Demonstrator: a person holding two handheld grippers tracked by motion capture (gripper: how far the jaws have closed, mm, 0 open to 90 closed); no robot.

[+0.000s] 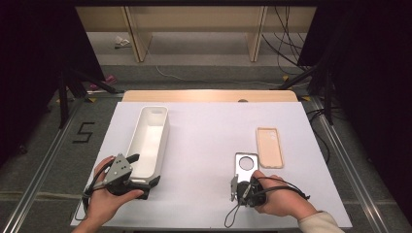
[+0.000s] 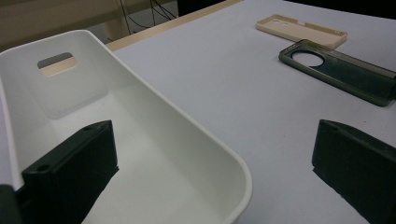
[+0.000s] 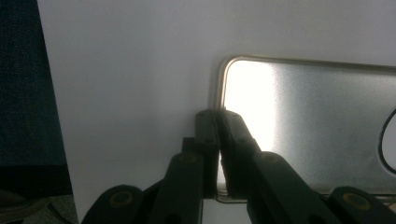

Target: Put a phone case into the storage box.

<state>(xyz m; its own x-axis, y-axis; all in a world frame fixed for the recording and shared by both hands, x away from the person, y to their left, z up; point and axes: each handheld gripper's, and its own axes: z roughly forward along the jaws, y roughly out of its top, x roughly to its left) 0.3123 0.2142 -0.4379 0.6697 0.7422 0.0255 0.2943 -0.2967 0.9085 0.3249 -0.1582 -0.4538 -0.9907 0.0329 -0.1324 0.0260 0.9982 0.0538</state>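
While the grey phone case (image 3: pixel 303 130) lies flat on the white worktop (image 1: pixel 204 145), its near rim is pinched between the jaws of the right gripper (image 3: pixel 217 122), which are pressed together on the thin wall at the short end of the case. In the high view this case (image 1: pixel 245 162) sits directly ahead of the right gripper (image 1: pixel 247 187), with its round camera hole at the far end. Just beyond it and a little to the right lies a beige phone case (image 1: pixel 269 147), near but apart from the grey one.

The left gripper (image 1: pixel 141 174) has its jaws spread wide at the near end of the long white tray (image 1: pixel 150 138): one jaw is inside the tray and the other outside on the worktop, and they do not press on the wall (image 2: pixel 187 126).

I judge that the step in hand is the grasp of the grey case, probably to carry it to the tray. The next move calls for a gentle lift without loosening the pinch, because the grip holds only a narrow rim and the case could tilt or slip. The left gripper may need to close on the tray wall to steady it.
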